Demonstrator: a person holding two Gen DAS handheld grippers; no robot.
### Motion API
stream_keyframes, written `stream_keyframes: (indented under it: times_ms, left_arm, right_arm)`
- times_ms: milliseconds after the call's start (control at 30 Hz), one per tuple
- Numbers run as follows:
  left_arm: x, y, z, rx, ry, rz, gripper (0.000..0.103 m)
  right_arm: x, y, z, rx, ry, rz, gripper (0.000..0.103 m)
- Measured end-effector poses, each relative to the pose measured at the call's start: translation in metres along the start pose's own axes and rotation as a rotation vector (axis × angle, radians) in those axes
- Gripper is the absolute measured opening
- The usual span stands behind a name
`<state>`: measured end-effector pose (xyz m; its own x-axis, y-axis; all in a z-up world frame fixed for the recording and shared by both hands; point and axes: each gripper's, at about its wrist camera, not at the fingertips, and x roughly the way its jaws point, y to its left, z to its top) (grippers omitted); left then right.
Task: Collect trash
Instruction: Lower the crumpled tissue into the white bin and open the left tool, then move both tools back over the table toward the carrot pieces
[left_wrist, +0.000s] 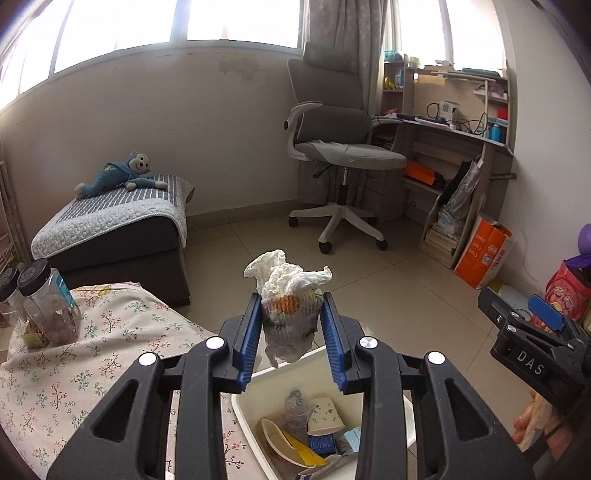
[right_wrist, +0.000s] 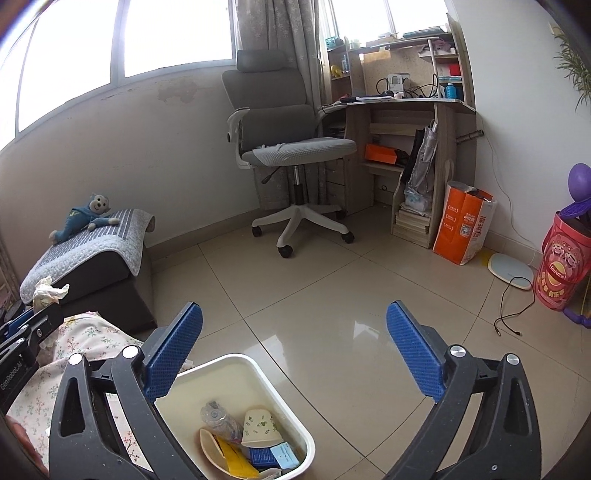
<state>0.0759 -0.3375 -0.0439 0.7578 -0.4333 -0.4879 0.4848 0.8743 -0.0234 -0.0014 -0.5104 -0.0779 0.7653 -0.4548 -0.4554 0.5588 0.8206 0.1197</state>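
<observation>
My left gripper (left_wrist: 291, 306) is shut on a crumpled white tissue wad (left_wrist: 288, 280) wrapped in a foam fruit net with something orange inside. It hangs just above the near rim of the white trash bin (left_wrist: 243, 417). The bin holds a paper cup (left_wrist: 325, 413), a crushed plastic bottle (left_wrist: 297, 404), a yellow wrapper and small blue boxes. My right gripper (right_wrist: 295, 332) stands open with nothing between its blue pads, above the floor just right of the trash bin (right_wrist: 291, 417). The tissue wad (right_wrist: 48, 291) and the left gripper show at the left edge of the right wrist view.
A table with a floral cloth (left_wrist: 92, 350) stands left of the bin, with two snack jars (left_wrist: 51, 302) on it. Beyond are a dark ottoman with a plush monkey (left_wrist: 122, 173), a grey office chair (left_wrist: 340, 147), a cluttered desk (left_wrist: 454, 133) and an orange bag (right_wrist: 461, 229). A black cable (right_wrist: 513, 306) lies on the tiled floor.
</observation>
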Motion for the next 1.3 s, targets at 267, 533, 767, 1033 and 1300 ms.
stream_keyframes:
  times_ms: [267,533,767,1033,1300]
  left_arm:
    - [0.016,-0.042,0.006,0.024,0.028,-0.059,0.038]
    - [0.019,-0.058,0.008,0.01,0.024,-0.044,0.082]
    - [0.011,-0.044,-0.002,0.002,0.008,0.024,0.089]
    - [-0.012,0.002,-0.018,-0.035,0.002,0.115,0.089]
    - [-0.038,0.047,-0.044,-0.059,0.023,0.206,0.089]
  right_arm:
    - [-0.001,-0.027,0.001,0.013,0.004,-0.098,0.096]
    - [-0.005,-0.038,-0.001,0.024,-0.012,-0.175,0.096]
    - [-0.014,-0.017,-0.008,-0.01,-0.026,-0.171,0.096]
    - [-0.024,0.013,-0.02,-0.006,0.025,-0.11,0.096]
    - [-0.035,0.054,-0.035,-0.061,0.07,-0.021,0.096]
